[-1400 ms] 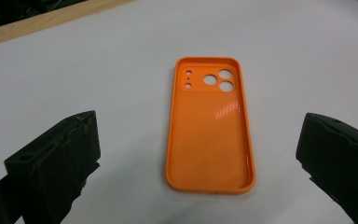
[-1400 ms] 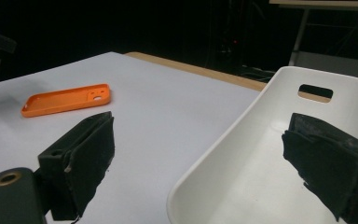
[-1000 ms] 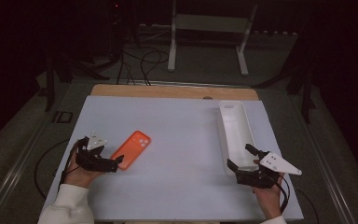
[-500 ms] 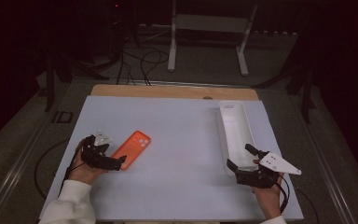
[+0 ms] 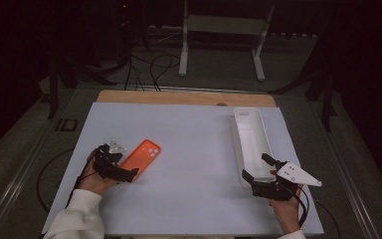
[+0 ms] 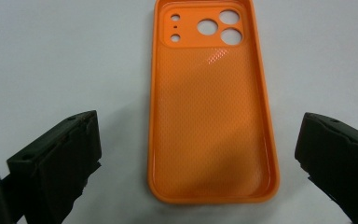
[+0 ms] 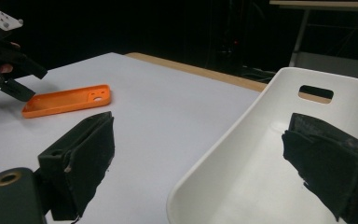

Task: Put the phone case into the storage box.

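A: Item count on the counter (image 5: 194,149)?

B: One orange phone case (image 5: 140,157), one white tray (image 5: 249,142), two hand-held grippers. The left hand-held gripper (image 5: 121,167) is at the near left; the right hand-held gripper (image 5: 257,167) is at the near right.

A: State of each unit?

B: The left hand-held gripper has its jaws spread wide, one on either side of the near end of the phone case (image 6: 212,105), with clear counter between each jaw and the case. The right hand-held gripper (image 7: 205,163) is also spread wide and grips nothing; one jaw is over the counter, the other over the tray (image 7: 270,154).

A: Location of the case?

B: Flat on the left half of the counter, inner side up, camera cutouts at the far end, well apart from the tray.

A: Anything obscured?

B: In the left gripper view both jaws are cut off by the frame edges. In the high view the near end of the case sits under the left hand-held gripper, and contact cannot be determined there.

A: Differences between views?

B: The left gripper view resolves the dotted lining and the cutouts. The right gripper view shows the tray's handle slot and, farther off, the case (image 7: 67,100) with the other hand-held gripper (image 7: 16,79) at its end.
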Demonstrator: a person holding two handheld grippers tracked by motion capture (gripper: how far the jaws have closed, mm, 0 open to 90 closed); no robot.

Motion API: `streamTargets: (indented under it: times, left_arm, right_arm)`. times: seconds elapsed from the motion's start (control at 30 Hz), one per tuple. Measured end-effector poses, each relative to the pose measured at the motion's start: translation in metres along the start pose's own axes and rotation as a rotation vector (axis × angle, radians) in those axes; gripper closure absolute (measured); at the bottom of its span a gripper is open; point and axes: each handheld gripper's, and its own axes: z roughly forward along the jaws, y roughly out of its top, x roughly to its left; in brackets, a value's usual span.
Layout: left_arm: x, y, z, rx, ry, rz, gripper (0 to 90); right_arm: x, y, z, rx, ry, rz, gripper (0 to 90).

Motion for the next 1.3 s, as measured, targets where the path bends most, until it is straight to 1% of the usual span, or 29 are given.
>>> streamTargets:
  times: [0.37,0.5,0.87,0.93,1.2,1.3]
  left_arm:
    - [0.0,0.002,0.01,0.029,-0.006,0.0,1.0]
    - [-0.001,0.003,0.013,0.037,-0.014,-0.005,1.1]
    - [-0.003,0.005,0.02,0.057,-0.032,0.002,1.4]
    - [-0.005,0.005,0.023,0.07,-0.033,0.004,1.8]
    - [-0.005,0.005,0.029,0.095,-0.036,-0.002,2.8]
    - [-0.006,0.006,0.031,0.097,-0.039,-0.012,3.7]
  right_arm:
    - [0.0,0.0,0.0,0.001,0.0,-0.003,8.6]
    - [0.0,0.0,0.0,0.0,-0.001,-0.002,8.6]
    - [0.0,0.0,0.0,-0.001,-0.002,-0.002,8.6]
    - [0.0,0.0,0.0,0.0,-0.002,-0.002,8.6]
    - [0.0,0.0,0.0,0.0,-0.005,-0.003,8.6]
    - [-0.001,0.0,0.0,-0.002,-0.007,-0.004,8.6]
